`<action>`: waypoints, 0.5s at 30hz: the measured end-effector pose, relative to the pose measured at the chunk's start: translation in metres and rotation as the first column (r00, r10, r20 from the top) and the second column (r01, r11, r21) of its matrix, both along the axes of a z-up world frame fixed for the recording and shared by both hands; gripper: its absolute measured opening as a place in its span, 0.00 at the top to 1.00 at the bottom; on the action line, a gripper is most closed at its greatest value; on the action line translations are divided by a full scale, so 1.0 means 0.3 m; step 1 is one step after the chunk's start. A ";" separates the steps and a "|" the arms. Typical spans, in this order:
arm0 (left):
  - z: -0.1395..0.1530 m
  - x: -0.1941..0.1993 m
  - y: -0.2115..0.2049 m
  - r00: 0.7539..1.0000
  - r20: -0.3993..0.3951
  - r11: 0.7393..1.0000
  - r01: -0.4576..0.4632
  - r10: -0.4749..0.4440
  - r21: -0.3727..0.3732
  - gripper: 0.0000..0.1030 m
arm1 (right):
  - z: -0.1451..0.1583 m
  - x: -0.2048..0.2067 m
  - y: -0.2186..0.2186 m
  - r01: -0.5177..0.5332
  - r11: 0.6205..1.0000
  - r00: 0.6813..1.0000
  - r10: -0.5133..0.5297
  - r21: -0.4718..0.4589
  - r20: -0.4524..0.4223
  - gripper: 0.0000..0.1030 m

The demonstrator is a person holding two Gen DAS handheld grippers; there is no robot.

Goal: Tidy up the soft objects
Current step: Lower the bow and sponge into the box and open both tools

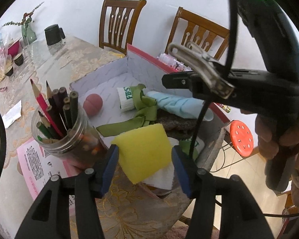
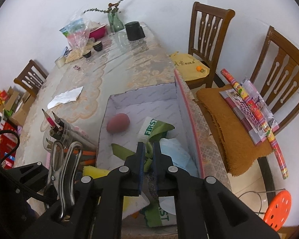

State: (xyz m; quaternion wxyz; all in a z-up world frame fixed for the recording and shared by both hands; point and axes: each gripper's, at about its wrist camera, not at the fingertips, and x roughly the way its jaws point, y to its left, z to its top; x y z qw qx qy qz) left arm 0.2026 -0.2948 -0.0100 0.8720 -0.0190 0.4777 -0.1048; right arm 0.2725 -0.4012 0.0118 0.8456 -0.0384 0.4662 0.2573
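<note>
Sponge (image 1: 141, 139), yellow and square, is seen between the blue pads of the left gripper (image 1: 145, 148); its two sides reach the pad tips, yet no squeeze is shown – the jaws stand released around it. It lies on a white sheet at the near rim of the box (image 2: 141, 93), at six o'clock of the box's floor.

In the left wrist view a jar of pencils (image 1: 65, 137) stands at ten o'clock of the left gripper, just beside the box's outer wall; the box is set on the table (image 2: 109, 63), open at the top.

Inside the box a pink egg-shaped ball (image 2: 117, 124) is found at ten o'clock of the floor, apart from the rest; a white band printed FIRST (image 1: 126, 99) lies near the middle, with a green ribbon (image 1: 147, 111) tangled over it; a pale blue cloth (image 1: 175, 103) is laid at three o'clock of the band, touching the ribbon.

The right gripper (image 2: 148, 146) is pointed down into the box's near end; its jaws are clenched to a narrow slit, and a strip of the green ribbon is pinched between the pads – the ribbon runs on toward twelve o'clock and reaches the band. A hand (image 1: 273, 137) is seen on the right gripper's handle at three o'clock of the left wrist view.
</note>
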 end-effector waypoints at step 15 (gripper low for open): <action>0.054 -0.074 0.027 0.999 0.040 1.000 -0.021 0.021 0.007 0.44 | 0.009 -0.067 -0.032 0.070 0.997 0.998 -0.070 0.013 -0.006 0.81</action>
